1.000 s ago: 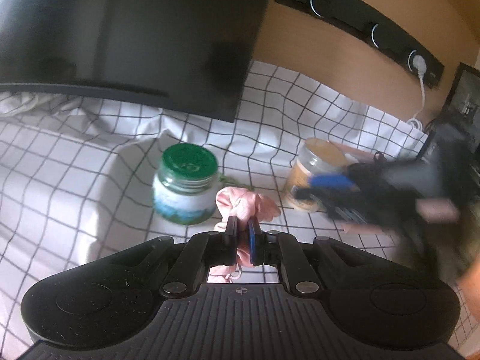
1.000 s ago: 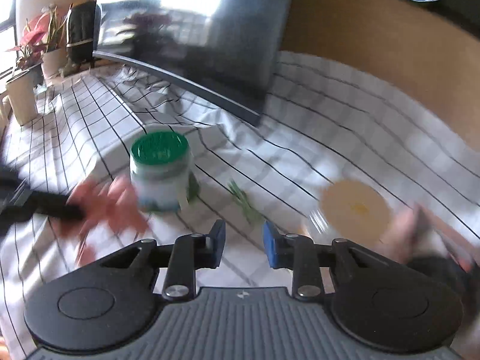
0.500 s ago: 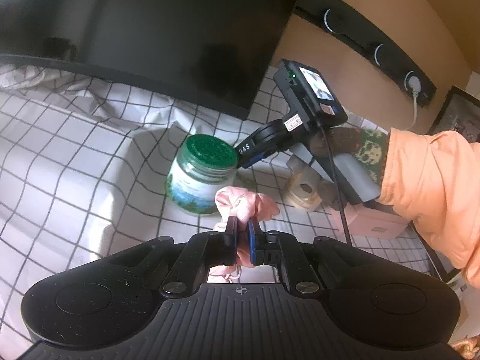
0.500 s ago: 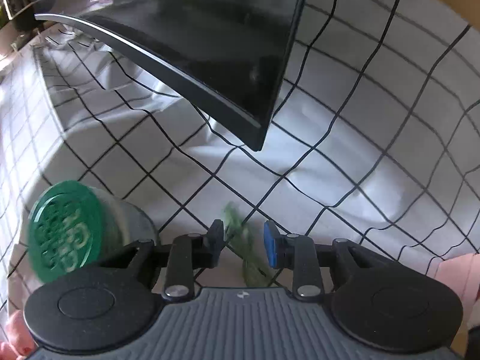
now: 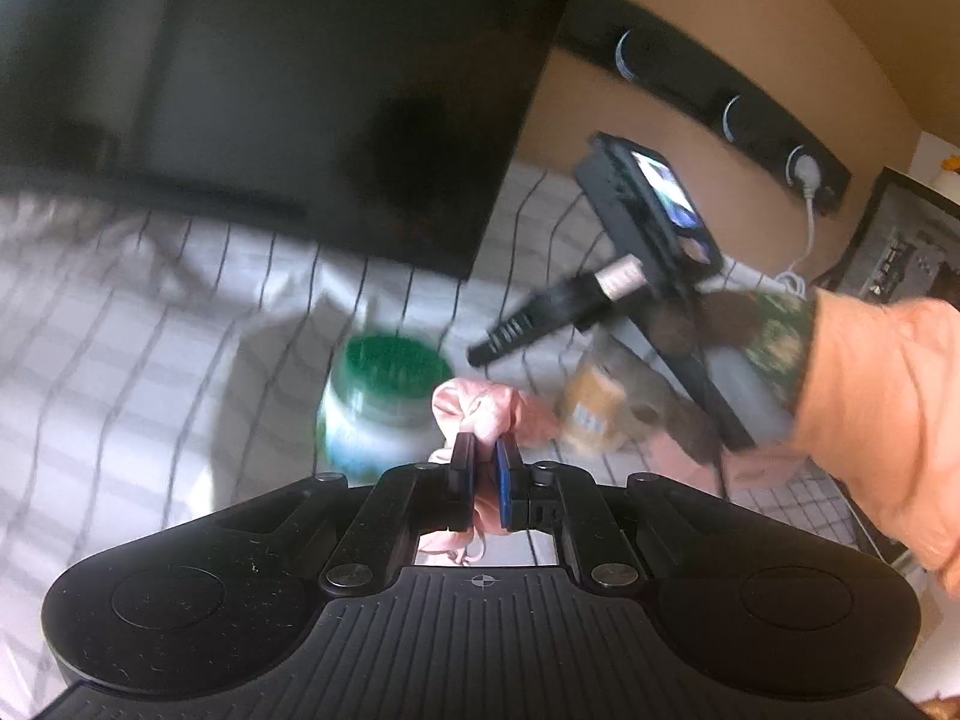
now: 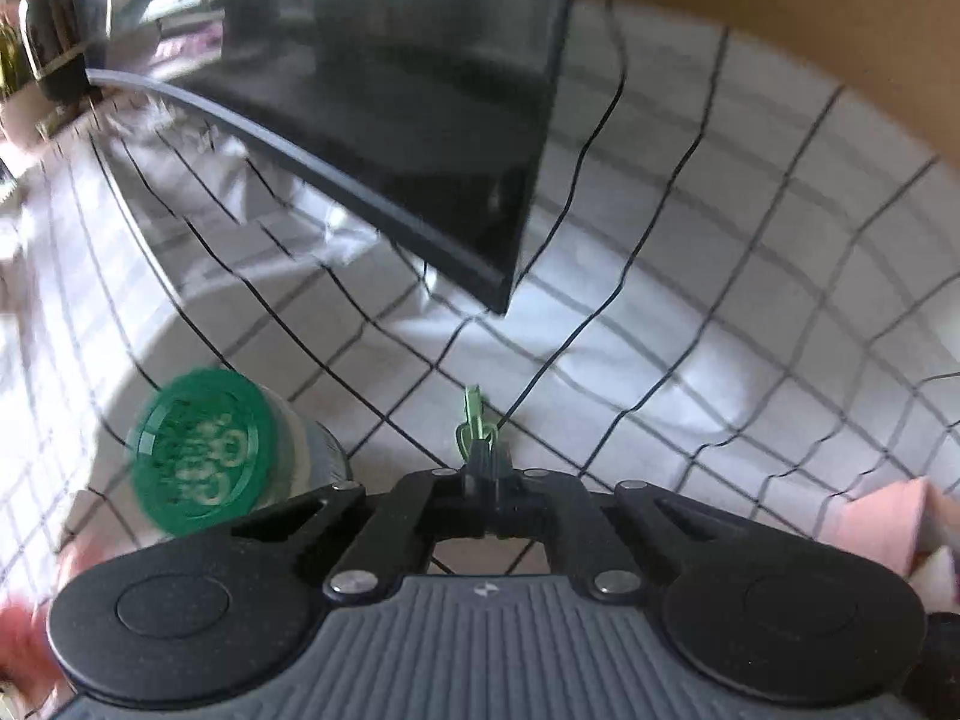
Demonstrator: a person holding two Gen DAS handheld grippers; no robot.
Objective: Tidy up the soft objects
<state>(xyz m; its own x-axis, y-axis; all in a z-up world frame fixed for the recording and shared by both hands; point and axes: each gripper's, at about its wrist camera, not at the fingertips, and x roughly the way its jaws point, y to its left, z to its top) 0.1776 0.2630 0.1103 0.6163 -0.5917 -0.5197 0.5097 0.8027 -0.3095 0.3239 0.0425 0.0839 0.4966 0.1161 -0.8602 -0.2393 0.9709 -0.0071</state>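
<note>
Change: right gripper (image 6: 481, 468), spread half a second ago around the green hair tie (image 6: 474, 420), now has its jaws pressed together on it; left side unchanged.
Left wrist view: left gripper (image 5: 485, 483) pinches the pink scrunchie (image 5: 480, 414), which bulges out past the jaws, just right of the green-lidded jar (image 5: 381, 399). Beyond the jar, a dark monitor (image 5: 270, 90) on the checked cloth (image 5: 120, 330).
Right wrist view: hair tie loop pokes forward from the shut jaws, right of the green-lidded jar, apparently just off the checked cloth.
Progress: both soft items gripped, neither yet put away; likely mid-task, destination not visible.
</note>
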